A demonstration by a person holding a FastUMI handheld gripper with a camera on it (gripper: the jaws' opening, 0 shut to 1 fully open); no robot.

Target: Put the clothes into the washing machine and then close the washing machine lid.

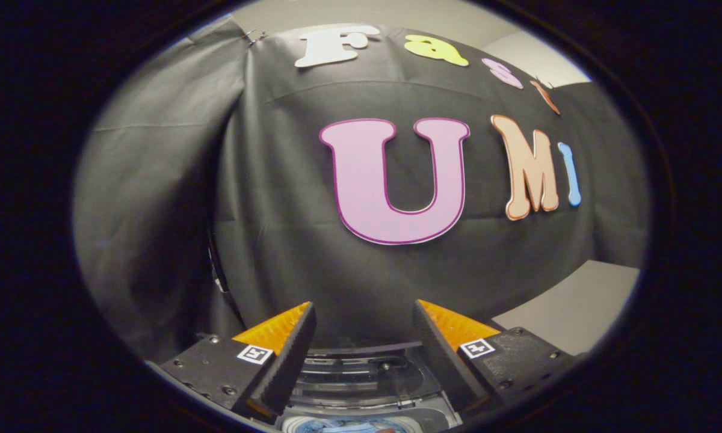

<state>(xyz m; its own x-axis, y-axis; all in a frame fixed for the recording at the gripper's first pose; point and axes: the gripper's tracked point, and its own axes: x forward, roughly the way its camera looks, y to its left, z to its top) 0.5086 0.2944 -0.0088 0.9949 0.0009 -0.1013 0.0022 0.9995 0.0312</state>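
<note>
My gripper [364,310] is held up facing the black booth wall, its fingers [292,349] spread apart with nothing between them. Below and between the fingers I see the top of the washing machine [361,376], its clear lid [361,385] raised back toward the wall. At the very bottom, a sliver of the drum opening [343,426] shows something pale blue inside; I cannot tell what it is.
The black cloth wall [265,198] hangs close behind the washing machine. A grey tabletop or floor patch [571,313] lies to the right beyond the right finger. A dark cable [219,270] runs down the cloth on the left.
</note>
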